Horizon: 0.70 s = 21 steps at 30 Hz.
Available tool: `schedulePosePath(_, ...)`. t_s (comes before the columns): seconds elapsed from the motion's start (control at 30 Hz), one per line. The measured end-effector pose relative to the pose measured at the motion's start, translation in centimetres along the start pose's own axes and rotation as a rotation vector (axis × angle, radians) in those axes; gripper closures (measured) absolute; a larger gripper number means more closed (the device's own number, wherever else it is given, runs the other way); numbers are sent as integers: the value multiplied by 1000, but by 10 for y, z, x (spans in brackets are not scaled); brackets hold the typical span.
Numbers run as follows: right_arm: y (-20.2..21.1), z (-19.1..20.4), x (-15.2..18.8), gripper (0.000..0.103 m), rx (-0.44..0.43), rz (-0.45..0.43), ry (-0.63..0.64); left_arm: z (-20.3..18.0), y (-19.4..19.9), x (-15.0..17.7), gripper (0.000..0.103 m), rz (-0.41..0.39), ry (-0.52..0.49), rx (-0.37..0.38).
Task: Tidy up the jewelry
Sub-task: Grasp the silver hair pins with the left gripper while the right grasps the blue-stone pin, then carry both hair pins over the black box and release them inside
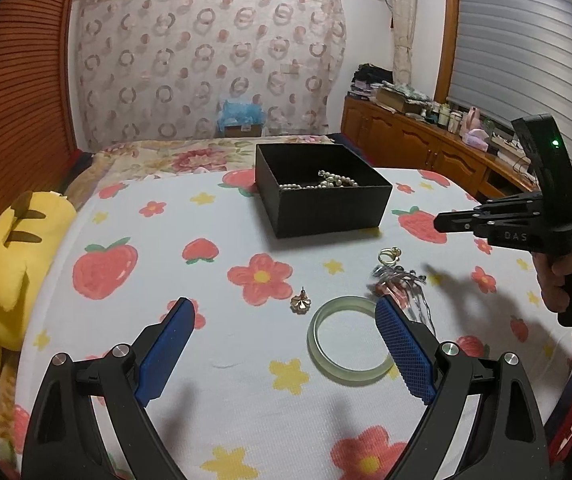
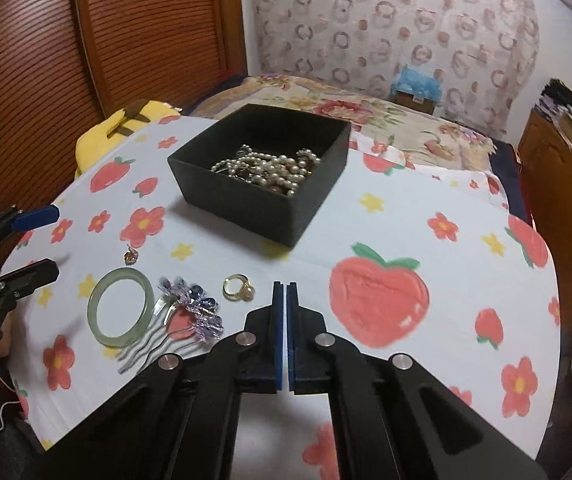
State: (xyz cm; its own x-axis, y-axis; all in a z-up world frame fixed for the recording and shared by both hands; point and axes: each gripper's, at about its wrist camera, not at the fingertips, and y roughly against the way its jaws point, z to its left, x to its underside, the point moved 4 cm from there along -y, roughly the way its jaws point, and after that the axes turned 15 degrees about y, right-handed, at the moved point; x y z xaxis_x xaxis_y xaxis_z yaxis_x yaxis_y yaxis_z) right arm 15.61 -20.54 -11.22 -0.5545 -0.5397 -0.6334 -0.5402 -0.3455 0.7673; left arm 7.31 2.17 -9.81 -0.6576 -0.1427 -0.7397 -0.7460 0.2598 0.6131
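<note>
A black box (image 1: 328, 210) (image 2: 246, 204) on the flowered cloth holds a pearl necklace (image 1: 322, 182) (image 2: 270, 170). In front of it lie a gold ring (image 1: 390, 255) (image 2: 239, 287), a purple hair comb (image 1: 400, 280) (image 2: 194, 314), a pale green bangle (image 1: 350, 340) (image 2: 121, 307) and a small gold earring (image 1: 301, 303) (image 2: 131, 255). My left gripper (image 1: 286, 308) (image 2: 46, 240) is open and empty, low over the cloth near the bangle and earring. My right gripper (image 2: 285, 286) (image 1: 440, 222) is shut and empty, above the cloth right of the ring.
A yellow plush toy (image 1: 10, 256) (image 2: 126, 120) lies at the cloth's left edge. A floral bedspread (image 1: 174, 156) lies behind the box. A wooden cabinet (image 1: 426, 148) with clutter stands at the right, and a wooden slatted door (image 2: 86, 40) at the left.
</note>
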Motion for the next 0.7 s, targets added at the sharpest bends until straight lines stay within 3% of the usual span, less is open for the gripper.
schedulePosePath(0.13, 3, 12, 3, 99, -34, -30, -8, -1, -2, 1, 15, 7, -3, -7)
schedulePosePath(0.2, 0, 23, 3, 86, -56, -34, 6, -1, -4, 3, 15, 17, -4, -10)
schedulePosePath(0.23, -2, 27, 2, 71, -59, -34, 12, -2, -5, 4, 15, 23, -5, -12)
schedulePosePath(0.27, -4, 31, 2, 66, -59, -34, 17, -2, -7, 5, 15, 29, -7, -12)
schedulePosePath(0.63, -36, 49, 7, 66, -156, 27, -10, -6, -20, 12, 15, 108, 3, 23)
schedulePosePath(0.7, -38, 51, 7, 66, -168, 30, -13, -7, -23, 13, 20, 126, 5, 31)
